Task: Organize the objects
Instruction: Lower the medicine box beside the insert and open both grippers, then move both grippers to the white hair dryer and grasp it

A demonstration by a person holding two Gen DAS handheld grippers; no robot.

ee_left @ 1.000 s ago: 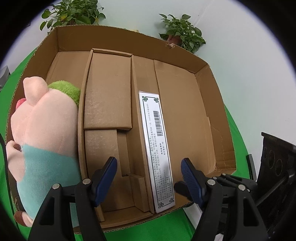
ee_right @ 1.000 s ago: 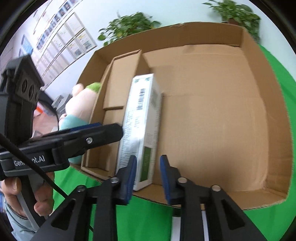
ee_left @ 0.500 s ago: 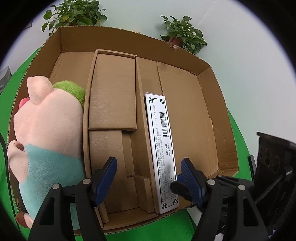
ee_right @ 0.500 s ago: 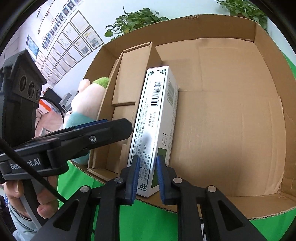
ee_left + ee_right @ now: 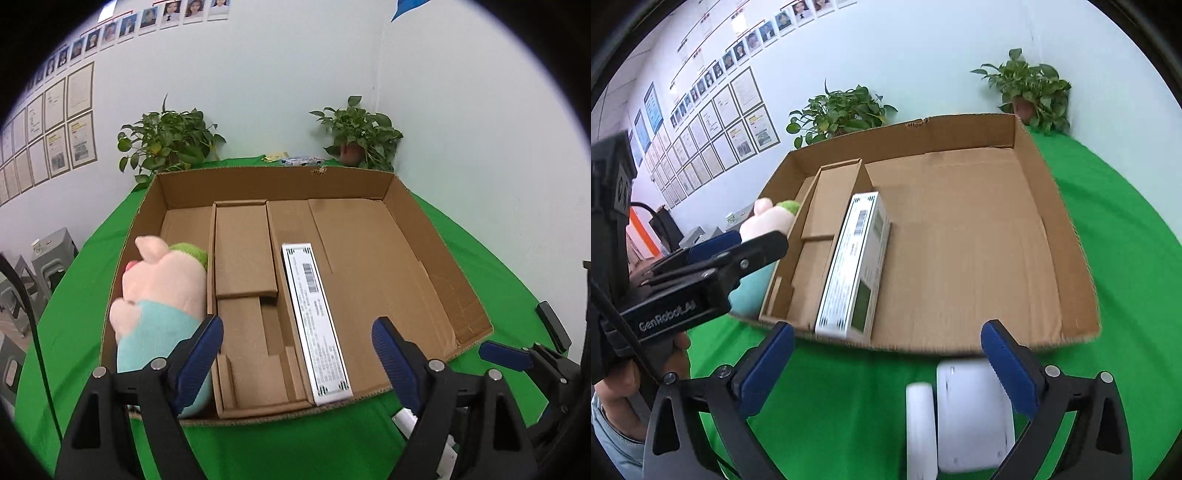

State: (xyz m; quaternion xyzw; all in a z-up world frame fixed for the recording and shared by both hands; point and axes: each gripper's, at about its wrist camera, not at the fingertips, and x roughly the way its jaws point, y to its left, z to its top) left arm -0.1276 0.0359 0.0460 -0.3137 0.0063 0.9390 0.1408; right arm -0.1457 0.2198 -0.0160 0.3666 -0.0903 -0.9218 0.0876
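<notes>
An open cardboard box (image 5: 436, 258) (image 5: 1071, 236) lies on the green table. A long white carton (image 5: 314, 317) (image 5: 855, 266) with a barcode stands on edge inside it, against a cardboard insert (image 5: 243, 251). A pink plush pig (image 5: 159, 295) (image 5: 764, 221) in a teal shirt lies in the box's left compartment. My left gripper (image 5: 297, 354) is open and empty above the box's near edge. My right gripper (image 5: 886, 365) is open and empty, in front of the box, above a white device (image 5: 971, 406) and a white bar (image 5: 919, 428) on the cloth.
Two potted plants (image 5: 166, 144) (image 5: 358, 133) stand at the table's far edge by the wall. Small items (image 5: 295, 159) lie between them. Grey stools (image 5: 48, 254) stand left of the table. The box's right half shows bare cardboard floor (image 5: 960, 240).
My right gripper let go of the white carton, opened wide and drew back out of the box. My left gripper also pulled back and up, so more of the room shows.
</notes>
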